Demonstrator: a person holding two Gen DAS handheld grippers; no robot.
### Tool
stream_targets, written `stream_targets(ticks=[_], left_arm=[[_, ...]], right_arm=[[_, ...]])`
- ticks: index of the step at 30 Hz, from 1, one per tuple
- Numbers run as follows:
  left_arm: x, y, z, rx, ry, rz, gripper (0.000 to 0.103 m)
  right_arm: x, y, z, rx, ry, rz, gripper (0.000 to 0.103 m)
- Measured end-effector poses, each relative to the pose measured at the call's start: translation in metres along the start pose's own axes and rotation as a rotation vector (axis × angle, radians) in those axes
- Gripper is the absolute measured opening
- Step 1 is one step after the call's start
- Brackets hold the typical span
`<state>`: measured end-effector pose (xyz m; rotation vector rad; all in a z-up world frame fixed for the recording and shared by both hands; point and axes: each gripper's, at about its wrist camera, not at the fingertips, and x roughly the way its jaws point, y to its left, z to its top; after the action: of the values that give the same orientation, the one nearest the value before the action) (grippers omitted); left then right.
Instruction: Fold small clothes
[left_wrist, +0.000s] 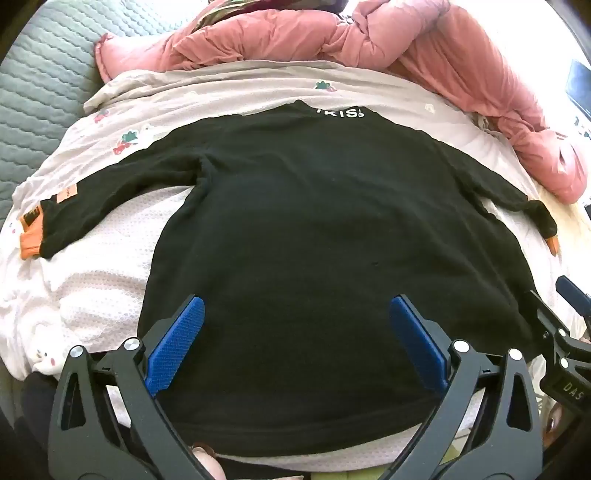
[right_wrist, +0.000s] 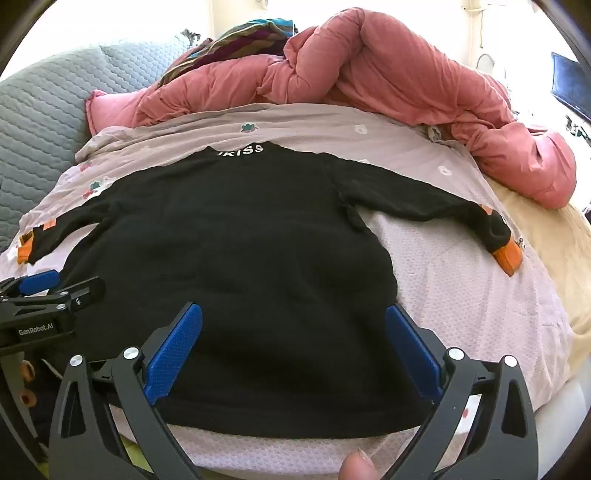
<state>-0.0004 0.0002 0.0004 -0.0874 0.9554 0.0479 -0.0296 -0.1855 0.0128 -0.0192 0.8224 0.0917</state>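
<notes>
A small black sweater (left_wrist: 314, 221) (right_wrist: 236, 236) lies flat on the bed, collar with white letters at the far end, both sleeves spread out with orange cuffs (left_wrist: 31, 243) (right_wrist: 508, 258). My left gripper (left_wrist: 295, 306) hovers open above the sweater's lower body, blue pads wide apart with nothing between them. My right gripper (right_wrist: 293, 312) hangs open over the lower right part of the sweater, also holding nothing. In the right wrist view the left gripper (right_wrist: 48, 291) shows at the left edge. The right gripper's black frame (left_wrist: 565, 332) shows at the right edge of the left wrist view.
A pale pink textured blanket (left_wrist: 96, 280) (right_wrist: 461, 295) and a floral sheet (left_wrist: 221, 92) lie under the sweater. A bunched pink duvet (left_wrist: 424, 40) (right_wrist: 388, 74) is piled at the far side. A grey quilted cover (left_wrist: 40, 81) is at the left. A fingertip (right_wrist: 356, 467) shows at the bottom.
</notes>
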Motion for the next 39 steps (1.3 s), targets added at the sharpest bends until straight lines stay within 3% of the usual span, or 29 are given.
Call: stream_targets(ticks=[39], left_arm=[[-0.005,0.008,0.000,-0.024,-0.009,-0.001,0.095]], right_arm=[[0.002,0.009,-0.003,-0.028,0.002,0.001,0.099]])
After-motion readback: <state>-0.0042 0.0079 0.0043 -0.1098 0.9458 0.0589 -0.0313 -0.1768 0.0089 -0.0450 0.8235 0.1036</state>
